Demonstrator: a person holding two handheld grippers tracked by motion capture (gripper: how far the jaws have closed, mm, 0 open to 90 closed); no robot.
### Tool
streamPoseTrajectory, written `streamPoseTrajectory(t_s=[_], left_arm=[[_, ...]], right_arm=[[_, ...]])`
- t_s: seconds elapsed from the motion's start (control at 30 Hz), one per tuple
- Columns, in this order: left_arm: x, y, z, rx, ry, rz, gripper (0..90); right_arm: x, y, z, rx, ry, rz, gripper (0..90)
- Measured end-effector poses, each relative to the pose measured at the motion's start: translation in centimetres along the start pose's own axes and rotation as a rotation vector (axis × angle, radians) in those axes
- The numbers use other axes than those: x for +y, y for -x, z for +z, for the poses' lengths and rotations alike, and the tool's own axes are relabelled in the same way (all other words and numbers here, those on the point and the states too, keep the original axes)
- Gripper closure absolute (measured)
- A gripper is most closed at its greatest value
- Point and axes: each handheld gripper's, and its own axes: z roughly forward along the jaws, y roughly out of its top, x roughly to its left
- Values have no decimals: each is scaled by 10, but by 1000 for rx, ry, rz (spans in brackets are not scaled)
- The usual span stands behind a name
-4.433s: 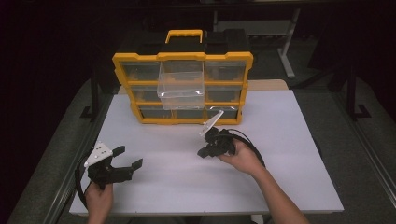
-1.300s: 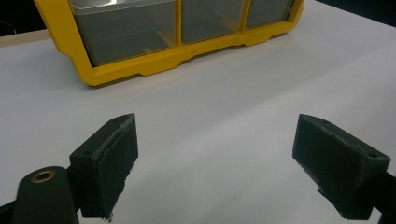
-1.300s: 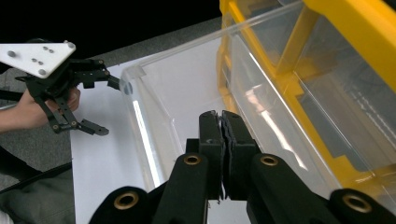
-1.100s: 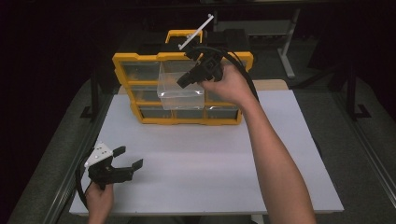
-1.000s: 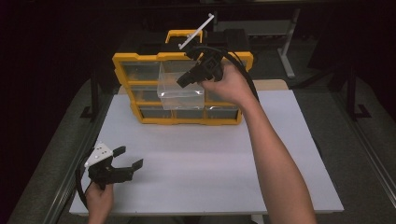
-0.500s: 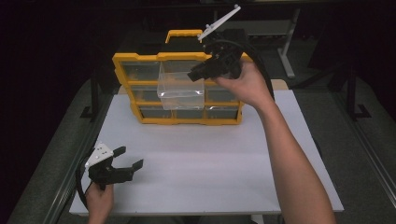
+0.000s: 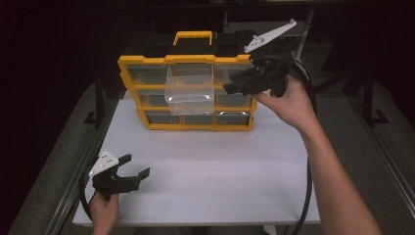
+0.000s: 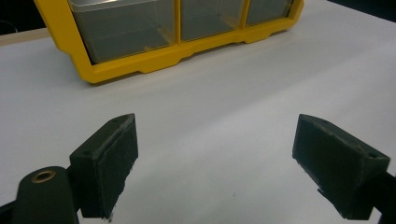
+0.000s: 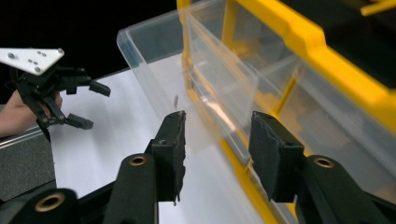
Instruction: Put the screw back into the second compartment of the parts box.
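Note:
A yellow organiser with clear drawers stands at the back of the white table. Its top middle drawer is pulled out. My right gripper is held in the air by the organiser's top right corner, pointing left. Its jaws have just been opening and nothing is between them. In the right gripper view my right gripper faces the pulled-out drawer and the yellow frame. My left gripper rests open at the table's front left, empty, also seen as the left gripper and the left gripper.
The organiser's bottom edge lies beyond the left gripper, with bare white table between them. A black cable trails from the right gripper down past the forearm. Dark metal frames stand beyond the table's sides.
The right gripper has moved right and slightly up, from above the pulled-out drawer to the organiser's top right corner, and its jaws have opened. The left gripper has stayed put.

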Motion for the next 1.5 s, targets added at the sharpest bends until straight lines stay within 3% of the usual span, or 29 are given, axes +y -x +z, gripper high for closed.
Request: streamPoseTrajectory(t_s=[0.07,0.27,0.33,0.67,0.73,1.03,1.5], left_arm=[[0,0,-1,0,-4,15,139],[0,2,0,0,8,5,139],[-1,3,1,0,16,-16,139],[-1,4,1,-3,14,1,139],[0,3,0,-1,3,19,139],[-1,4,0,-4,2,10,139],[-1,4,0,-4,0,23,139]], right_arm=[[-8,0,-2,-10,3,10,519],[-39,1,-4,-19,12,57,470],[-48,0,-3,-28,10,60,447],[-99,-4,6,-55,12,95,382],[-109,-5,8,-61,9,103,372],[-152,-7,14,-102,13,140,321],[-202,-14,26,-131,5,184,263]])
